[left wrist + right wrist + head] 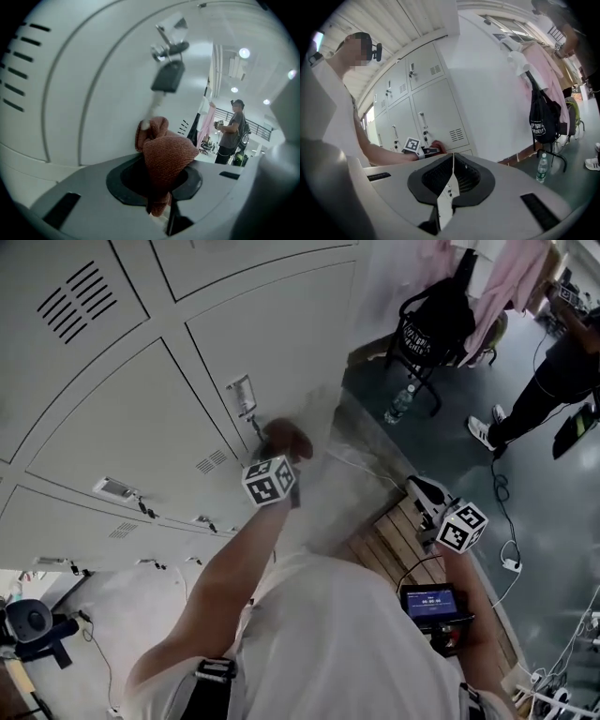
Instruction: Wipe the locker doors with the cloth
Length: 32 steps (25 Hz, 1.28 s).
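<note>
A reddish-brown cloth (165, 152) is bunched between the jaws of my left gripper (158, 183), which is shut on it. In the head view the cloth (286, 438) presses against a grey locker door (122, 432), just below its lock (242, 396). A dark key (168, 77) hangs from that lock right above the cloth. My left gripper (278, 458) is at the door. My right gripper (427, 495) hangs back from the lockers at the right, and its jaws (452, 180) are shut on nothing. From there the cloth (436, 146) shows far off against the door.
More locker doors (272, 329) surround this one. A wooden pallet (389, 542) lies on the floor by the lockers' end. A water bottle (397, 404), a chair with a black bag (437, 320) and a standing person (553, 381) are at the right. Cables (511, 563) lie on the floor.
</note>
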Each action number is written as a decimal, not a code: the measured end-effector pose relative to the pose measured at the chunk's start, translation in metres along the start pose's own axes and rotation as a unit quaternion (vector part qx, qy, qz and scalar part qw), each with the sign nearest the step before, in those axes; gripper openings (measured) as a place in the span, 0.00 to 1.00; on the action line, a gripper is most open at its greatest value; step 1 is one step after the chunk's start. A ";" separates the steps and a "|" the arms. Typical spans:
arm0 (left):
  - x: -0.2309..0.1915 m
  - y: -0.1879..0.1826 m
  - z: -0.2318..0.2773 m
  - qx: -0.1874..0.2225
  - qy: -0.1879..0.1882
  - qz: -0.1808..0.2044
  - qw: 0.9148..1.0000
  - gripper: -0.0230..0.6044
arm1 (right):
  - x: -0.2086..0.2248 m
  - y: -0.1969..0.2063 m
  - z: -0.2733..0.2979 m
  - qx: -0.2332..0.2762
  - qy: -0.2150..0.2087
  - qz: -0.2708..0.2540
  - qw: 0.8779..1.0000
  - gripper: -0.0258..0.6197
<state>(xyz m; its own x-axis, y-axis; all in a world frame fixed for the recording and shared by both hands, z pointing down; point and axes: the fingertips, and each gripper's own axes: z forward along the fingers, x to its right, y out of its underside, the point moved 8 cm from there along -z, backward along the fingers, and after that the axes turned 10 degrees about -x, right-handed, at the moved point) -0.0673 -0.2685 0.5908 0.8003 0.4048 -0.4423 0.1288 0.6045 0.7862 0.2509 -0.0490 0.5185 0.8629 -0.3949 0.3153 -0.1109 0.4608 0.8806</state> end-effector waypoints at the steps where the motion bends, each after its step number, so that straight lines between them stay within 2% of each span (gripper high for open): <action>1: -0.008 0.002 -0.011 0.003 -0.007 0.002 1.000 0.14 | -0.001 -0.001 0.006 -0.003 -0.009 -0.003 1.000 0.07; 4: -0.028 -0.001 -0.041 0.006 -0.022 0.017 1.000 0.14 | -0.005 -0.004 0.023 -0.010 -0.033 -0.010 0.999 0.07; 8: -0.041 -0.013 -0.075 -0.011 -0.046 0.045 0.998 0.14 | -0.010 -0.004 0.036 -0.016 -0.054 -0.016 0.998 0.07; 10: -0.040 -0.026 -0.092 -0.012 -0.062 0.074 0.995 0.14 | -0.011 -0.003 0.040 -0.017 -0.060 -0.017 0.998 0.07; 12: -0.031 -0.043 -0.106 -0.007 -0.081 0.141 0.987 0.14 | -0.010 -0.003 0.041 -0.016 -0.062 -0.014 0.998 0.07; 15: -0.015 -0.066 -0.116 -0.007 -0.098 0.241 0.966 0.14 | -0.007 0.001 0.038 -0.015 -0.058 -0.006 0.998 0.07; 17: -0.009 -0.074 -0.116 -0.024 -0.098 0.274 0.956 0.14 | -0.005 0.005 0.036 -0.016 -0.056 0.001 0.998 0.07; 19: -0.008 -0.075 -0.112 -0.052 -0.096 0.287 0.952 0.14 | -0.003 0.009 0.034 -0.019 -0.055 0.005 0.998 0.07; 21: -0.009 -0.069 -0.103 -0.071 -0.101 0.278 0.953 0.14 | -0.001 0.012 0.029 -0.021 -0.051 0.008 0.998 0.07; 23: -0.008 -0.060 -0.092 -0.072 -0.104 0.249 0.960 0.14 | 0.002 0.013 0.024 -0.020 -0.045 0.013 0.999 0.07; 26: -0.007 -0.048 -0.073 -0.051 -0.085 0.145 0.984 0.14 | 0.003 0.013 0.020 -0.022 -0.038 0.014 0.999 0.07; 28: -0.001 -0.040 -0.058 -0.035 -0.061 0.077 0.995 0.14 | 0.003 0.014 0.017 -0.023 -0.035 0.014 0.999 0.07; 29: 0.004 -0.037 -0.050 -0.028 -0.051 0.060 0.997 0.14 | 0.003 0.014 0.015 -0.023 -0.032 0.015 0.999 0.07; 32: 0.025 -0.035 -0.037 0.007 -0.040 0.045 0.998 0.14 | 0.004 0.017 0.009 -0.020 -0.022 0.019 0.999 0.07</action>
<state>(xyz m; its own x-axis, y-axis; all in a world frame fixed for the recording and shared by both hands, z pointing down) -0.0731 -0.2541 0.5361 0.8536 0.3993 -0.3346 0.0633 0.5580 0.8274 0.2479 -0.0498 0.5377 0.8355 -0.4117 0.3639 -0.1218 0.5071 0.8532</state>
